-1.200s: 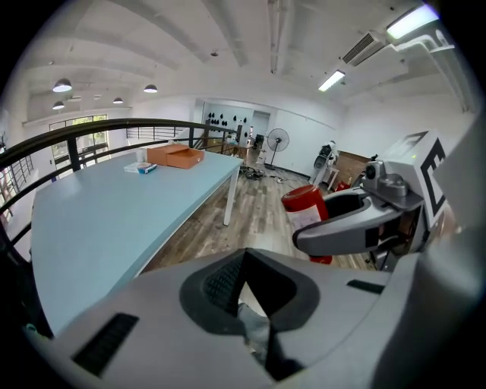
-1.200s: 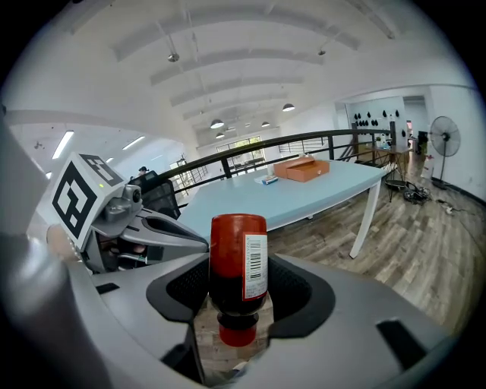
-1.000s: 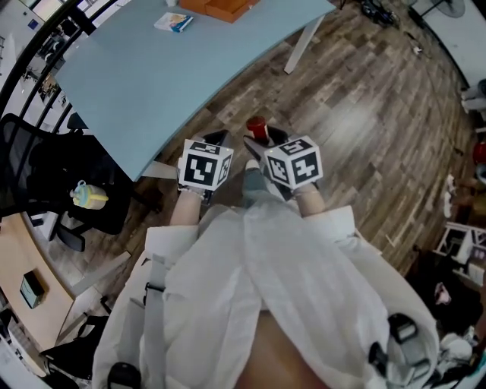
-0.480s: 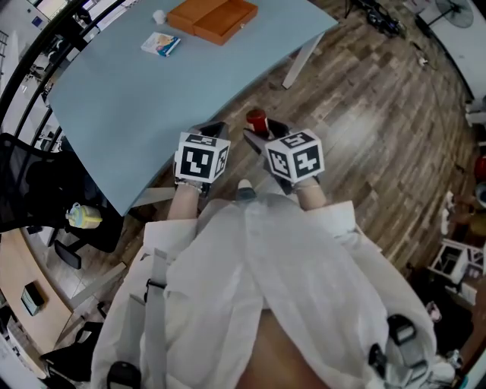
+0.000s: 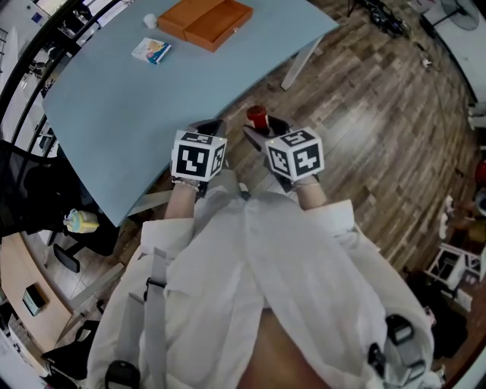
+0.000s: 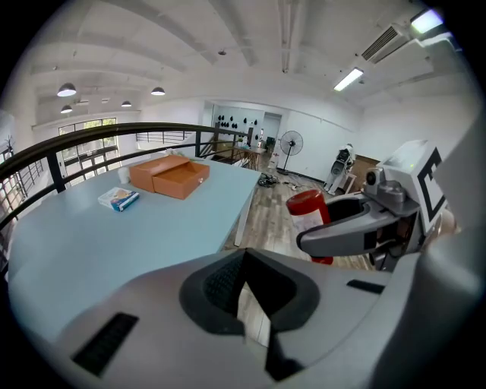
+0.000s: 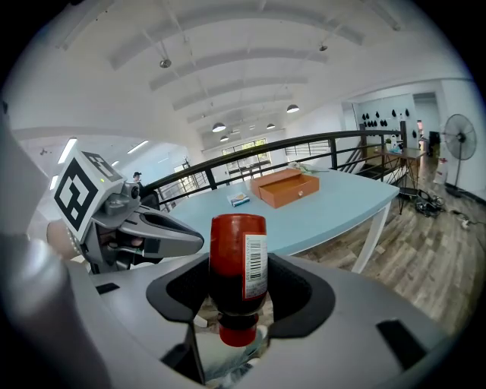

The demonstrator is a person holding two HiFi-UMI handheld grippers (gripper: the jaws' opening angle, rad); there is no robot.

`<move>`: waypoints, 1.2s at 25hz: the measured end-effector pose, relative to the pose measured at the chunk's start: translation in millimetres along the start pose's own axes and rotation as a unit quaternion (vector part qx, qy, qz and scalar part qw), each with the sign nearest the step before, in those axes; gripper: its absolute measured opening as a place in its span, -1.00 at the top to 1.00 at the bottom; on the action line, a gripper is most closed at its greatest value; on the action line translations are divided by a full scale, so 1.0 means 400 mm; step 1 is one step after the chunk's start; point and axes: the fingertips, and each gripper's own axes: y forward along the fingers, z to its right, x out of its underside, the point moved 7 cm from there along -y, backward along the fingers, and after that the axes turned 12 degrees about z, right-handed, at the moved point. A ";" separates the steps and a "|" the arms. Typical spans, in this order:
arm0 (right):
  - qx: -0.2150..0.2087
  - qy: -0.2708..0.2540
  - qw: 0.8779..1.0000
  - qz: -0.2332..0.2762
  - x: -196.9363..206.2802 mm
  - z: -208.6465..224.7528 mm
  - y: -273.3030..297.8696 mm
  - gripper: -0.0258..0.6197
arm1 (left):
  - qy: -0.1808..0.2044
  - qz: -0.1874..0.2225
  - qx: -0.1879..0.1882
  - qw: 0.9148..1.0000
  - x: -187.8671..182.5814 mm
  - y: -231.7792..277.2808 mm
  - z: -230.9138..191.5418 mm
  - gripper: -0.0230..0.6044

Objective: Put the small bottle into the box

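While the person stood over a wood floor [image 5: 364, 114], a wide blue table [image 5: 152, 99] filled the upper left of the head view, its near edge just ahead of both grippers. A dark railing [image 7: 250, 152] ran behind the table's far side, and a black chair [image 5: 38, 190] stood off the table's left edge. A fan [image 6: 290, 143] stood far back on the floor. The orange box [image 5: 206, 19] lay open at the far end of the table, well apart from both grippers. A small packet [image 5: 150, 51] lay near it on the left, and a tiny white thing [image 5: 150, 20], too small to identify, sat beside the box.

Nothing on the table lay between the grippers and the box; only bare tabletop did.

The right gripper [image 7: 239, 304] hung over the floor, off the table's edge. Its jaws were clamped on the red bottle [image 7: 238, 266]. The bottle stood lengthwise between the pads, cap end toward the gripper body and barcode label facing right. The left gripper [image 6: 243, 319] hung just beside the right one, with its jaws drawn nearly together. Only a thin sliver of floor showed between them, and they held nothing.
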 end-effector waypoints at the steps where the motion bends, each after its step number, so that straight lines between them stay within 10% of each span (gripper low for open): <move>1: 0.001 0.000 1.000 0.000 0.001 0.007 0.004 0.26 | -0.004 0.001 -0.002 1.000 -0.001 0.007 -0.007 0.91; 16: 0.008 0.010 1.000 -0.027 -0.049 0.164 0.167 0.26 | -0.006 0.009 0.013 1.000 -0.112 0.214 -0.116 0.91; 30: -0.016 -0.008 1.000 -0.017 -0.315 0.390 0.407 0.26 | -0.031 0.012 0.019 0.999 -0.347 0.455 -0.280 0.92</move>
